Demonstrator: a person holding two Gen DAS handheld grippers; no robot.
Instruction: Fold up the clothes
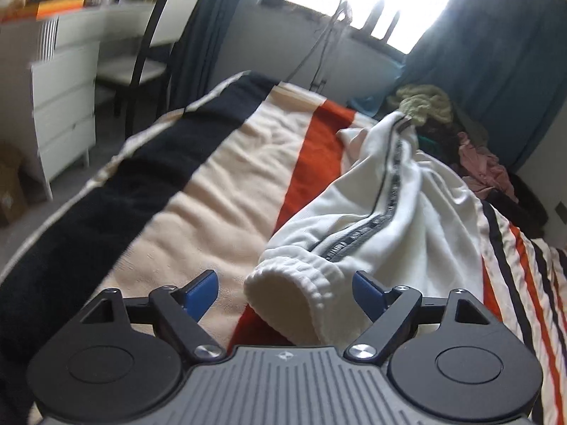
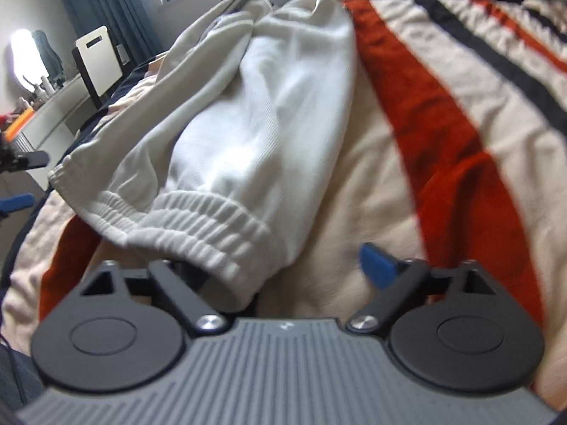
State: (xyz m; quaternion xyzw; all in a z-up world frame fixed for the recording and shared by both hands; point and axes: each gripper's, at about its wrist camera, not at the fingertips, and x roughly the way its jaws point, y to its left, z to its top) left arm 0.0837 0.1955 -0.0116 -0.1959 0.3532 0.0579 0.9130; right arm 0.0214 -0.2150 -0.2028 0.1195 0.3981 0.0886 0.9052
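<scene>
Left gripper [image 1: 283, 292] spread wide, ribbed cuff [image 1: 287, 283] of the white track pants [image 1: 389, 212] sitting between its blue pads [image 1: 202, 292], not pinched. Right gripper [image 2: 283, 265] also spread; second cuff [image 2: 212, 237] drapes over its left finger, right pad [image 2: 377, 265] clear over the blanket. Pants lie crumpled lengthwise on the bed, on a cream, orange and black striped blanket [image 1: 226, 184]. Heap of other clothes [image 1: 460, 141] at the far end by the blue curtain [image 1: 503, 53]. White drawers [image 1: 63, 99] and a chair [image 1: 152, 49] off to the left.
</scene>
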